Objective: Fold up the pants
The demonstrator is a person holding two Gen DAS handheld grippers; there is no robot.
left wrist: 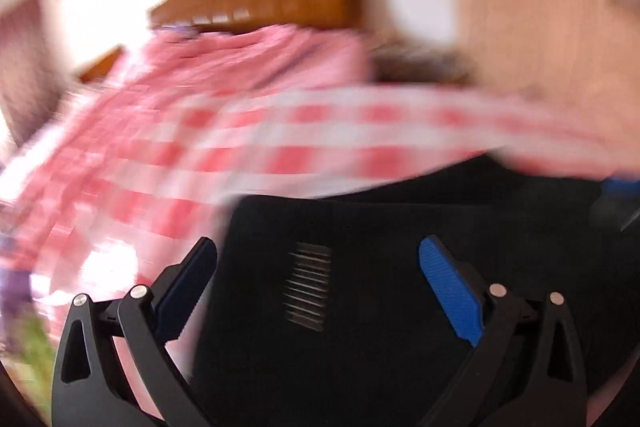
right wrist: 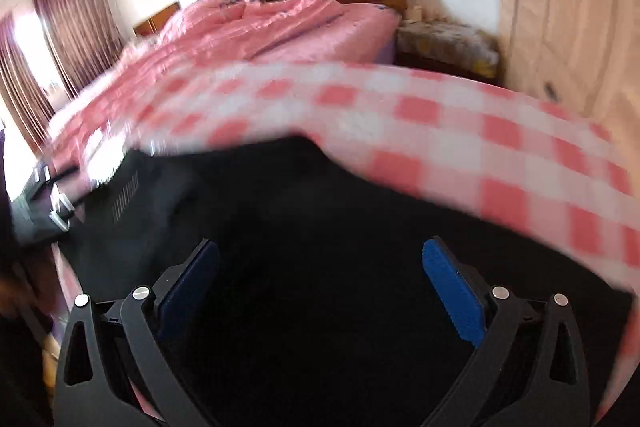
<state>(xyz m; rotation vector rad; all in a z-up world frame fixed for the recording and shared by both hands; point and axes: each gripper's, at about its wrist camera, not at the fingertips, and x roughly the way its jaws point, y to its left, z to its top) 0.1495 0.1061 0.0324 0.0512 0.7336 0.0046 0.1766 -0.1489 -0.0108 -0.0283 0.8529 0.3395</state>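
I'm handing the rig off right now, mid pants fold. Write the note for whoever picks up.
Left gripper: open, holding nothing, over the black pants.
Right gripper: open, holding nothing, over the same pants.
Pants lie on the pink checked bedcover; a patch of pale stripes shows between the left gripper's fingers.
Done: unclear; both views are motion-blurred, so I cannot tell whether any fold is made.
Left: check the layout, grasp an edge with each gripper, fold.

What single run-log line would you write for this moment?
left gripper: open above pants | right gripper: open, empty | black fabric pants: on pink-and-white checked bedspread | fold: not visibly started
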